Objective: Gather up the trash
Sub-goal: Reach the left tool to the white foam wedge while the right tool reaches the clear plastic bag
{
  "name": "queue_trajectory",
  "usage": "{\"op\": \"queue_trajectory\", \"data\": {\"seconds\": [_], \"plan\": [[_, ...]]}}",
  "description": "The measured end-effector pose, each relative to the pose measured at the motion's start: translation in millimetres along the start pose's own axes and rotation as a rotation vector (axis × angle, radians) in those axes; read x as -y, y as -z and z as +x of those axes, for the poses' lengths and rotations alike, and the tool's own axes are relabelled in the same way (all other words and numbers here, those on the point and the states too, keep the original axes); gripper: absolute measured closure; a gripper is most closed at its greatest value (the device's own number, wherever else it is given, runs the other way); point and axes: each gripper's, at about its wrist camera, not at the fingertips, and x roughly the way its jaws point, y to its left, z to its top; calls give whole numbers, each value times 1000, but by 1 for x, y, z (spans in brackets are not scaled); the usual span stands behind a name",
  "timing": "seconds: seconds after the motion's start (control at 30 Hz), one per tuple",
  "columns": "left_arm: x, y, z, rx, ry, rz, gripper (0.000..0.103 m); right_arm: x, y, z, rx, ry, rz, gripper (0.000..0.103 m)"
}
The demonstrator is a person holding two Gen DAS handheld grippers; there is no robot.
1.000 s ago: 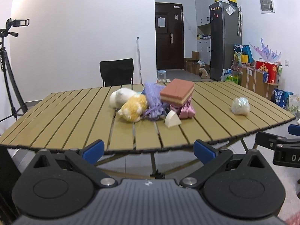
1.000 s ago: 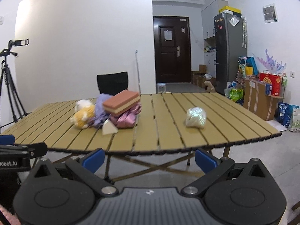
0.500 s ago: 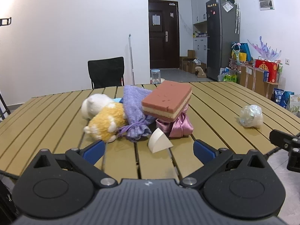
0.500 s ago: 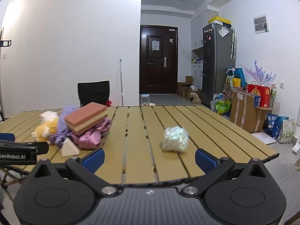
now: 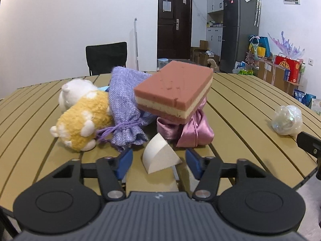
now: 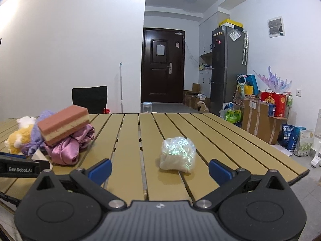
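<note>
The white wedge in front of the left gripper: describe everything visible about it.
The white wedge is a small, matte, foam-like quarter-round piece with a curved top and flat cut faces. It lies on the slatted table, just in front of the pink satin pouch and purple drawstring bag. It sits between the closing blue fingertips of the left gripper, whose pads do not yet press it.

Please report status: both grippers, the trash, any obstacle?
Left gripper closing around white wedge, not yet gripped. Right gripper open, facing crumpled plastic bag. Nothing between.
</note>
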Motion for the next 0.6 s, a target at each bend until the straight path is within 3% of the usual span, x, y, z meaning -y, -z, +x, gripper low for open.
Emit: {"op": "queue_trajectory", "data": {"seconds": [0.03,0.13,0.27,0.6], "plan": [[0,-1,3,-4,11,0,65,-1,-1,3,2,2,-7,0],[0,-1,7,3,32,9,73,0,-4,18,1,11,-20,1],[-4,-2,2,20,52,8,74,2,-8,38,-2,26,-16,2],[-12,-8,-20,86,50,13,74,21,-9,81,-55,56,66,14]]}}
